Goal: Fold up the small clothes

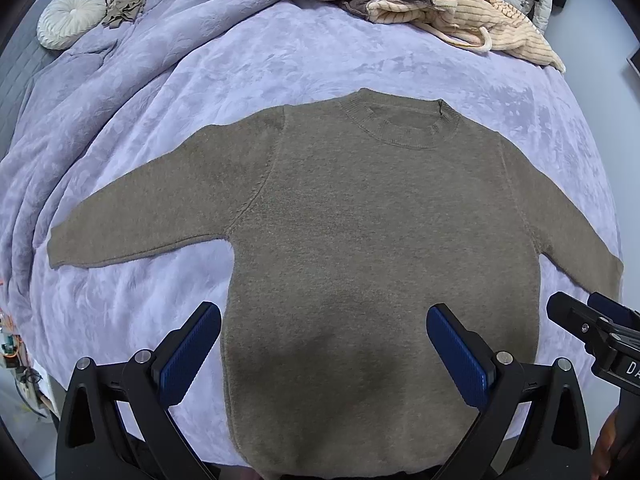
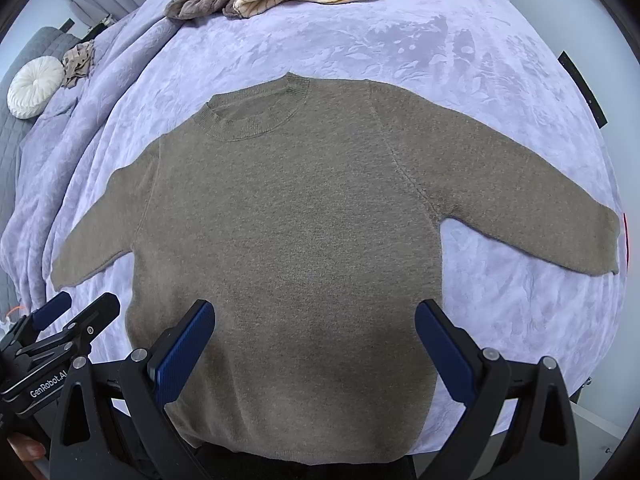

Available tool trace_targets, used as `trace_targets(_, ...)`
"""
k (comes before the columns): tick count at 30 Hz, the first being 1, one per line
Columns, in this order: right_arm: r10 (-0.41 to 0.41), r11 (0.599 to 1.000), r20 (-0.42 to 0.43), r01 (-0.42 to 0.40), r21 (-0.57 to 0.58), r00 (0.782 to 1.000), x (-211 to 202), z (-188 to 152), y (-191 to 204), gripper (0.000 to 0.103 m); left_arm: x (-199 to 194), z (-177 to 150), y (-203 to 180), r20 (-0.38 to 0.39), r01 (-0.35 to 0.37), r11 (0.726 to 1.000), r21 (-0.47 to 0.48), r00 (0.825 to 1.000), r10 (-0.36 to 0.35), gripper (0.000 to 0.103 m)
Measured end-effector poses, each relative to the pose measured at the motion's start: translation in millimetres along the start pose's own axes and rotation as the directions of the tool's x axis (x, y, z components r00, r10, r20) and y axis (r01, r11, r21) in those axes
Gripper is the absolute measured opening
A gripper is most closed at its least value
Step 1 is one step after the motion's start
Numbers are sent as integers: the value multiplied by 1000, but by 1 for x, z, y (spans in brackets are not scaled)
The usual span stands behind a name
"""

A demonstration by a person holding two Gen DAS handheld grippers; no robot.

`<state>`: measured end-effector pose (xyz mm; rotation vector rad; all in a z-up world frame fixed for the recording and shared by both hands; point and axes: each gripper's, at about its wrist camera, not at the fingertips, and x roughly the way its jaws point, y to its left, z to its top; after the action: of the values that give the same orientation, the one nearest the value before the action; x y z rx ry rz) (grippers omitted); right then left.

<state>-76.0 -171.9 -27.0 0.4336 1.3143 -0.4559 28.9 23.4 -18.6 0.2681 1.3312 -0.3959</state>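
Fingers on both grippers are spread wide with nothing between them: left gripper (image 1: 323, 344) and right gripper (image 2: 315, 342) both hover over the bottom hem end of the brown sweater (image 1: 360, 240). That sweater lies flat, front up, on the lavender bedspread (image 1: 240, 72) by the bed's near edge, sleeves out to both sides, collar toward the far edge. Heap of striped cream and grey clothes (image 1: 420, 4) sits at the far edge, round white cushion (image 1: 70, 18) in the far left corner.
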Motion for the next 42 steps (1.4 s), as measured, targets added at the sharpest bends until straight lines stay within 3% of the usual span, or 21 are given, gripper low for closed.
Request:
trace_targets(29, -15, 1000, -26, 14, -26, 1000, 6, -2, 11, 101, 7, -7, 13, -26, 5, 1000, -29, 1000, -6, 103)
trace_targets(42, -25, 999, -68, 23, -31, 997, 27, -11, 19, 101, 32, -13, 32, -72, 30, 997, -67, 997, -34, 103)
